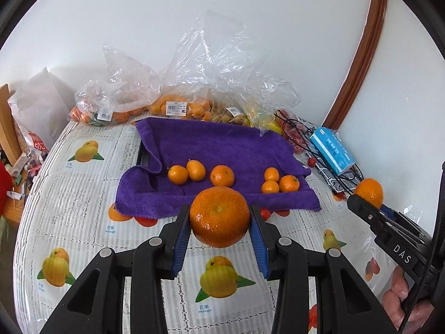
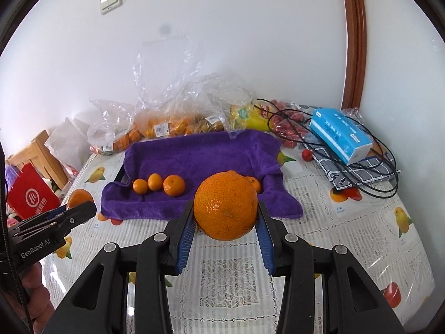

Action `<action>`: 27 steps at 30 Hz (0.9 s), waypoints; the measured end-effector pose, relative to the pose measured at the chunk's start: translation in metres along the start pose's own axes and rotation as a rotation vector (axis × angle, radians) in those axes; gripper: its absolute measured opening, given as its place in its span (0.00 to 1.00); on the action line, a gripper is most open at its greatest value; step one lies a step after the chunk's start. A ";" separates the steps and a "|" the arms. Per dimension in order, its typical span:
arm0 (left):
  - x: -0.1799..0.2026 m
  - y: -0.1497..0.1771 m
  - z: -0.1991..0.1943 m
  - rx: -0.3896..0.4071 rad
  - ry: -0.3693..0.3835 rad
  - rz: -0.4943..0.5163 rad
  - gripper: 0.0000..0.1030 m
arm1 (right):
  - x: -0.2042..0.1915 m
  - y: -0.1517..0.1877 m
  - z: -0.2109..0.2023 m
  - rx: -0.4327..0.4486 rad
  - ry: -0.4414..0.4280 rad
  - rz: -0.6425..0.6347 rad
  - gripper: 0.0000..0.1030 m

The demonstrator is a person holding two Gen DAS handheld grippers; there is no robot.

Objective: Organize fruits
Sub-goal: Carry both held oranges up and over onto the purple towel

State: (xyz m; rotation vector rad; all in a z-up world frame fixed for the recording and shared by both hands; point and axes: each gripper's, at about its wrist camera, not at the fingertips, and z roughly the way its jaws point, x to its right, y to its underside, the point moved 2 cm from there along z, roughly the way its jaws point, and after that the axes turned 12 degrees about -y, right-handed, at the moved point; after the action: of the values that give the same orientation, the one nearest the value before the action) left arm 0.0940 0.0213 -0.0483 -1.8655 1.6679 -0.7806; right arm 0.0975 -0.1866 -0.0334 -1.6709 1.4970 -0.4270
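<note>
Over the fruit-print tablecloth (image 1: 83,222), both claws are loaded. The left gripper (image 1: 220,218) is clamped on a tangerine (image 1: 219,217), blue pads pressing its sides, and the right gripper (image 2: 225,211) is clamped on a bigger orange (image 2: 225,206) the same way. Both fruits hang clear of the cloth.

What matters next, I'd guess: the purple towel (image 1: 217,144) lies straight ahead at 12 o'clock from both claws, long axis running 9 to 3. The small citrus sit in two clusters, one toward 11 (image 1: 186,174) and one toward 1 (image 1: 279,183). Left hand's nearer the 11 cluster, right hand the 1, so no crossing needed.
</note>
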 end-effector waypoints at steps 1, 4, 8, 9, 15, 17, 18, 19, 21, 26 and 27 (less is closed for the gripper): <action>0.000 -0.001 -0.001 0.004 0.000 0.003 0.37 | 0.000 -0.001 0.001 0.000 0.000 0.004 0.41; 0.000 -0.006 -0.004 0.012 0.003 0.002 0.37 | 0.002 -0.004 0.001 0.001 -0.004 0.016 0.41; 0.000 -0.013 -0.006 0.021 0.004 0.007 0.37 | 0.001 -0.010 0.003 -0.002 -0.002 0.010 0.41; 0.000 -0.015 -0.005 0.022 0.003 0.009 0.37 | 0.001 -0.011 0.004 0.001 0.000 0.010 0.41; -0.002 -0.025 -0.001 0.029 -0.006 0.003 0.37 | 0.002 -0.020 0.011 -0.003 -0.009 0.010 0.41; -0.003 -0.029 0.001 0.030 -0.011 -0.001 0.37 | 0.002 -0.025 0.014 -0.006 -0.010 0.004 0.40; -0.003 -0.032 0.001 0.034 -0.011 -0.002 0.37 | 0.002 -0.028 0.016 -0.005 -0.011 0.002 0.41; -0.003 -0.034 0.002 0.036 -0.011 -0.003 0.37 | 0.002 -0.030 0.017 -0.004 -0.012 0.001 0.41; -0.003 -0.039 0.005 0.040 -0.012 -0.007 0.37 | 0.002 -0.035 0.020 -0.003 -0.017 -0.001 0.40; -0.001 -0.051 0.011 0.048 -0.013 -0.007 0.37 | 0.000 -0.046 0.030 -0.003 -0.019 -0.016 0.41; 0.000 -0.054 0.013 0.049 -0.013 -0.007 0.37 | 0.001 -0.047 0.032 -0.003 -0.020 -0.016 0.41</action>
State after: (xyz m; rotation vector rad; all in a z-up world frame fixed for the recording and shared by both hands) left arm 0.1412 0.0276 -0.0193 -1.8398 1.6211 -0.8038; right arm 0.1518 -0.1785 -0.0168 -1.6861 1.4712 -0.4164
